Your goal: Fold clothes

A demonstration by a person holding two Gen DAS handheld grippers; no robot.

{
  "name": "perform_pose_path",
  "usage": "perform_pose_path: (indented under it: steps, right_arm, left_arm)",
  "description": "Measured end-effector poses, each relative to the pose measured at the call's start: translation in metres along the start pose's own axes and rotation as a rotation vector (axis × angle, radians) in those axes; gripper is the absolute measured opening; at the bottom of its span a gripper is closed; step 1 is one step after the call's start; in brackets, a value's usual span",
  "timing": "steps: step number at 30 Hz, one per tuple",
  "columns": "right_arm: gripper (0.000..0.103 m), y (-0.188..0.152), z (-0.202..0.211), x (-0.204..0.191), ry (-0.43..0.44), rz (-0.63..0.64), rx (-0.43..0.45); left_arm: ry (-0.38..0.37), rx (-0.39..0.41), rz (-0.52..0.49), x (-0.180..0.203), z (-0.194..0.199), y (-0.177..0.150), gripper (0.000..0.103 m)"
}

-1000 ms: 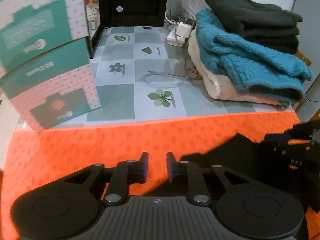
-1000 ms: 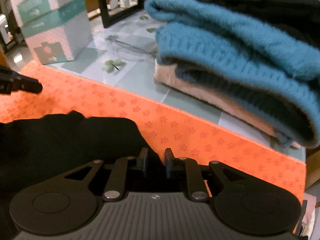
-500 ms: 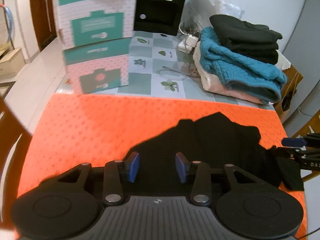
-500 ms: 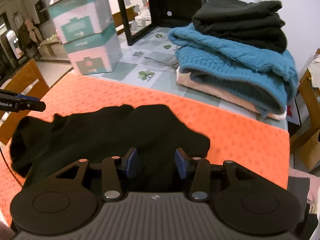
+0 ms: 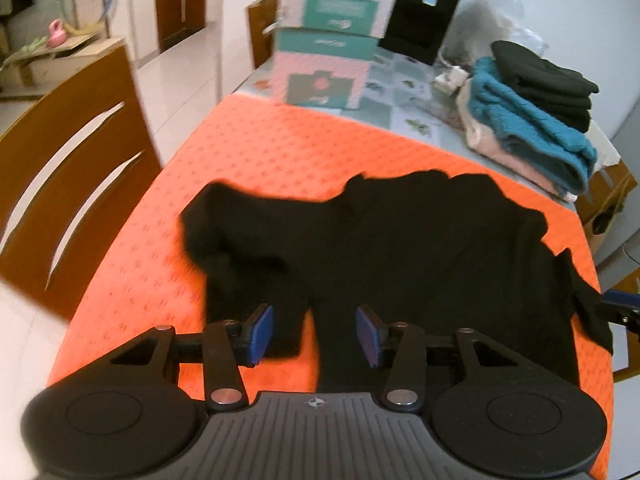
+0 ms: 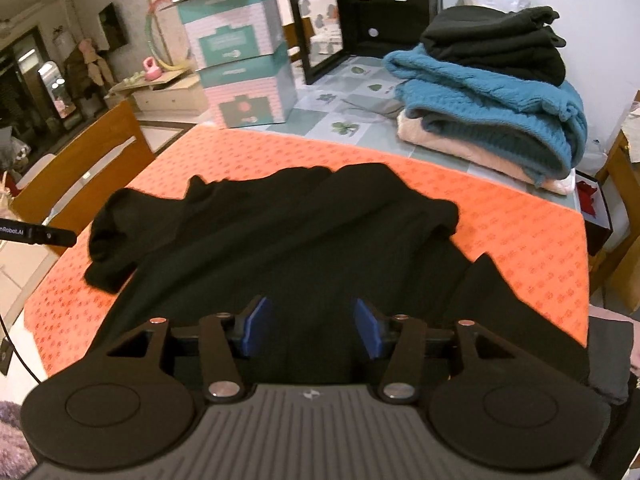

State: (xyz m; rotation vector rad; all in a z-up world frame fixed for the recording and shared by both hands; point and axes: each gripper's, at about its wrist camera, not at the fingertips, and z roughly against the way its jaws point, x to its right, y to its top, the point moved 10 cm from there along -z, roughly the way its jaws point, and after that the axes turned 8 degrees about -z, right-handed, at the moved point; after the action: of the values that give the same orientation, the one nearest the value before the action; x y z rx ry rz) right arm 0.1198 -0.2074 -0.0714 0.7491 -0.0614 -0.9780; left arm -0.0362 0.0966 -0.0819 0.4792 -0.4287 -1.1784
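Observation:
A black garment (image 5: 400,248) (image 6: 280,240) lies crumpled and spread across the orange mat (image 5: 260,152) (image 6: 520,240). One sleeve end bunches at the left. My left gripper (image 5: 314,334) hovers above the garment's near edge, open, nothing between its blue pads. My right gripper (image 6: 310,330) is also open, raised over the garment's near side. The right gripper's tip (image 5: 620,312) shows at the right edge of the left wrist view; the left gripper's tip (image 6: 40,235) shows at the left edge of the right wrist view.
A stack of folded clothes (image 5: 532,108) (image 6: 488,92), black over teal over pink, sits at the far right of the table. Pink-and-green boxes (image 5: 332,44) (image 6: 240,64) and a black cabinet (image 6: 360,20) stand behind. A wooden chair (image 5: 68,160) stands at the left.
Both grippers went from shut to open and pulled up and back from the table. The black garment was let go and now lies spread on the mat.

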Motion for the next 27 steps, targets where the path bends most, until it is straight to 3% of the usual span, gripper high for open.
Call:
perform_pose_path:
  steps: [1, 8, 20, 27]
  right_arm:
    - [0.055, -0.005, 0.000, -0.004, -0.001, -0.002, -0.002]
    - [0.057, -0.038, 0.004, -0.035, -0.006, -0.018, -0.019]
    - [0.057, -0.079, -0.006, -0.087, -0.106, -0.204, -0.002]
    - [0.058, -0.089, -0.009, -0.101, -0.187, -0.255, 0.014]
  left_arm:
    - [0.006, 0.000, 0.003, -0.004, 0.003, -0.007, 0.057]
    - [0.010, 0.006, -0.040, -0.030, 0.004, -0.030, 0.058]
    - [-0.077, -0.038, -0.237, -0.073, -0.020, -0.041, 0.061]
    - [-0.153, -0.056, -0.281, -0.069, -0.040, -0.038, 0.062]
